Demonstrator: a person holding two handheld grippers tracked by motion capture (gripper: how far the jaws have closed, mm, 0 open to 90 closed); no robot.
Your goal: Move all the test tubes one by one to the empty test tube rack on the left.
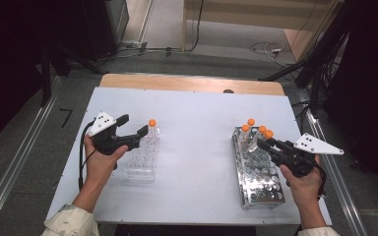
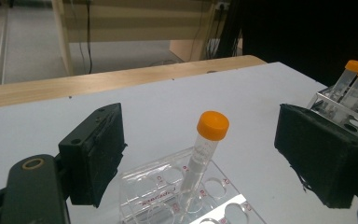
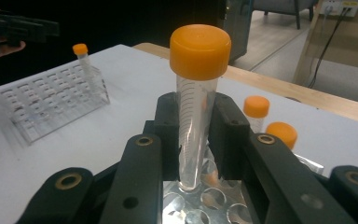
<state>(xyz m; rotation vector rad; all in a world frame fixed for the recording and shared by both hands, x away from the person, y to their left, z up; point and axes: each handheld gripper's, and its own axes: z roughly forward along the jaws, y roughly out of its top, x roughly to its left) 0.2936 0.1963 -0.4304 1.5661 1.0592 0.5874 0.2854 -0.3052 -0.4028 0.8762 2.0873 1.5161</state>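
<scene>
The white table [image 1: 197,147] carries two racks well apart: a metal rack [image 1: 258,184] on your right and a clear plastic rack [image 1: 140,164] on your left. The work in hand reads as moving capped tubes from the metal rack to the plastic one, which already holds one orange-capped tube [image 2: 200,154] standing slightly tilted in a far-corner hole. Your right tongs [image 3: 198,135] are clamped on a tube [image 3: 196,116] below its orange cap, its foot just at a hole of the metal rack; three more capped tubes [image 1: 251,129] stand beside it at the rack's far end. Draw the held tube straight up along its own axis until the foot is free of the hole, and only then carry it across, so it does not lever against the rim or knock its neighbours. Keep the grip firm, since the wall is smooth and the tube could slip. Your left tongs [image 2: 200,158] stand wide apart, holding nothing, either side of the placed tube without touching it. Keep them clear of that tube, or use them to steady the light plastic rack when you seat the next one.
</scene>
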